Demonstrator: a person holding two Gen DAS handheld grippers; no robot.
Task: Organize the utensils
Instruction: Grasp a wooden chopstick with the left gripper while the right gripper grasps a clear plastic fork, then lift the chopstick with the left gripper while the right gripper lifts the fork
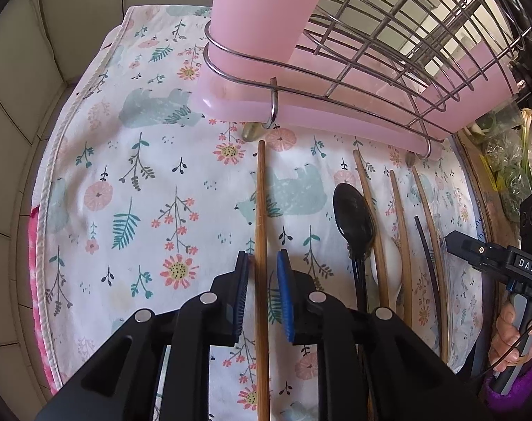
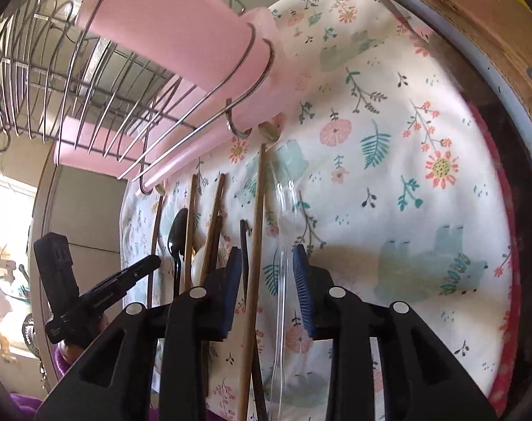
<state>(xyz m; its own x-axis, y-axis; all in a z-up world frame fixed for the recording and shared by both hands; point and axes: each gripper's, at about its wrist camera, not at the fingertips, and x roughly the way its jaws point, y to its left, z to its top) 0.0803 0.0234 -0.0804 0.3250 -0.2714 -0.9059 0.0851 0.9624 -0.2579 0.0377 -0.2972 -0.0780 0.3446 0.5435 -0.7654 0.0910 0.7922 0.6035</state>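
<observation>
- The left gripper (image 1: 262,270) points down at the flowered cloth (image 1: 132,182). Its blue pads (image 1: 287,291) stand apart on both sides of one wooden chopstick (image 1: 261,217); the left pad is just beside it, the right pad shows a small gap, so the chopstick is released and lies flat on the cloth.
- That chopstick's far end is near the foot of the wire rack (image 1: 388,35), which stands on a pink tray (image 1: 336,119).
- To the right on the cloth lie a black spoon (image 1: 353,217), a white spoon (image 1: 388,263) partly under more chopsticks (image 1: 401,217), and a thin dark stick (image 1: 428,245).
- The right gripper (image 2: 266,280) is also open. Between its pads lie a wooden chopstick (image 2: 255,228), a dark stick (image 2: 244,242) and a clear plastic utensil (image 2: 283,238); I cannot see the pads pressing any of them.
- A hand (image 1: 511,336) in a purple sleeve holds the right gripper's handle.
</observation>
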